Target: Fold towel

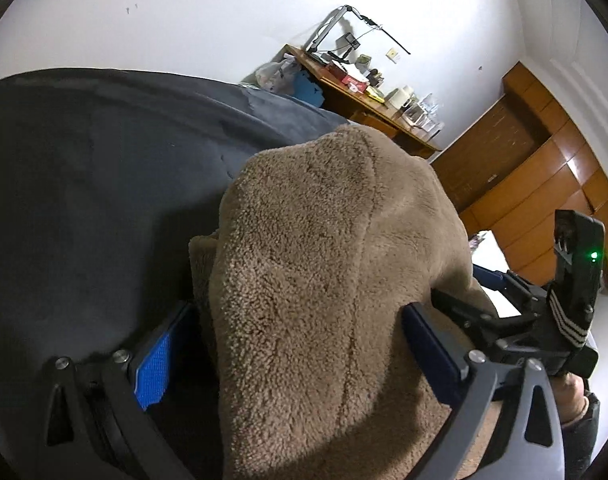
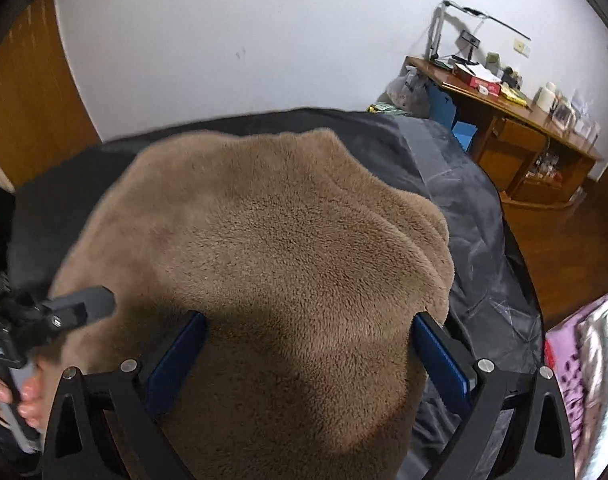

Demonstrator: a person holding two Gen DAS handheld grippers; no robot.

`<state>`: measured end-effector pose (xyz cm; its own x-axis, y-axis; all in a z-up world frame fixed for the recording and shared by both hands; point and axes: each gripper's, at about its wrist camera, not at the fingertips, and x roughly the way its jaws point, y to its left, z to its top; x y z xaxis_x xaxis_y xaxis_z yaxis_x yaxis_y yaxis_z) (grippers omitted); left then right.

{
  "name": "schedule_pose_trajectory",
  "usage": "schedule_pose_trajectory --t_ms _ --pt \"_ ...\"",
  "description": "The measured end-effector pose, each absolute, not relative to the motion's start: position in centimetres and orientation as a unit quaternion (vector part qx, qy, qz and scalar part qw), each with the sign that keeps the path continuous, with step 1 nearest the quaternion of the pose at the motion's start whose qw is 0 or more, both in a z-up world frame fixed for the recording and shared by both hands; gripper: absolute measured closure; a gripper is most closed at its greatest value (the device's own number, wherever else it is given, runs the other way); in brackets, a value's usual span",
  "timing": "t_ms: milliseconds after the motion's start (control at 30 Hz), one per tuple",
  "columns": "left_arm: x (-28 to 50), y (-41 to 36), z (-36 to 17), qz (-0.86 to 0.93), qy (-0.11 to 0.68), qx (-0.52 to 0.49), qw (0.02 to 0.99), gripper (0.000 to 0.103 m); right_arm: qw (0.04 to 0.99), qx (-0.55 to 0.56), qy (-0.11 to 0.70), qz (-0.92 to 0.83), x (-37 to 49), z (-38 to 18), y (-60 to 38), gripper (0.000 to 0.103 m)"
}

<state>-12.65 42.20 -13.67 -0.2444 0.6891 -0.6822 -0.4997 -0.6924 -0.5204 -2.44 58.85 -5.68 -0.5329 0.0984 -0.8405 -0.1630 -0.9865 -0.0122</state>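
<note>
Brown fleece towel [image 1: 324,280] bunched on dark bedcover [image 1: 83,180], rising between the jaws of both tools. Left gripper [image 1: 291,344]: jaws wide apart, towel filling the gap. Right gripper [image 2: 310,344]: jaws likewise spread, straddling towel. Cluttered wooden table [image 2: 516,120] against far wall.

Plain brown fluffy towel [image 1: 328,280] on dark grey cover [image 1: 83,168]. Blue pads [image 2: 444,360], black frames. White wall [image 2: 243,40], upper part; orange-brown wooden desk [image 2: 516,136], right.
</note>
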Motion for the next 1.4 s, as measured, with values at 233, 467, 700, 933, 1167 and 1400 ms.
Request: schedule_pose_trajectory --t_ms 233,467,700,933,1167,1400 --pt "-12.5 42.8 -13.9 0.792 -0.084 -0.482 0.366 0.001 0.071 -0.484 0.041 0.871 -2.6 -6.4 59.4 0.001" --pt "-12.3 42.8 -13.9 0.797 -0.083 -0.478 0.359 0.0 0.098 -0.433 0.019 0.896 0.0 -3.9 57.8 0.001" --pt "-12.5 43.3 -14.0 0.797 -0.083 -0.478 0.359 0.0 0.066 -0.366 -0.025 0.928 7.2 -0.6 53.0 0.001" --pt "-12.4 43.3 -13.9 0.797 -0.083 -0.478 0.359 0.0 0.064 -0.403 -0.069 0.911 10.7 -3.9 49.0 0.001" --pt "-12.3 43.1 -14.0 0.796 -0.082 -0.478 0.362 0.0 0.073 -0.421 -0.023 0.904 10.3 -6.2 50.6 0.001" --pt "-12.3 43.0 -14.0 0.795 -0.082 -0.478 0.365 0.0 0.089 -0.408 -0.011 0.909 10.9 -7.1 50.6 0.0"
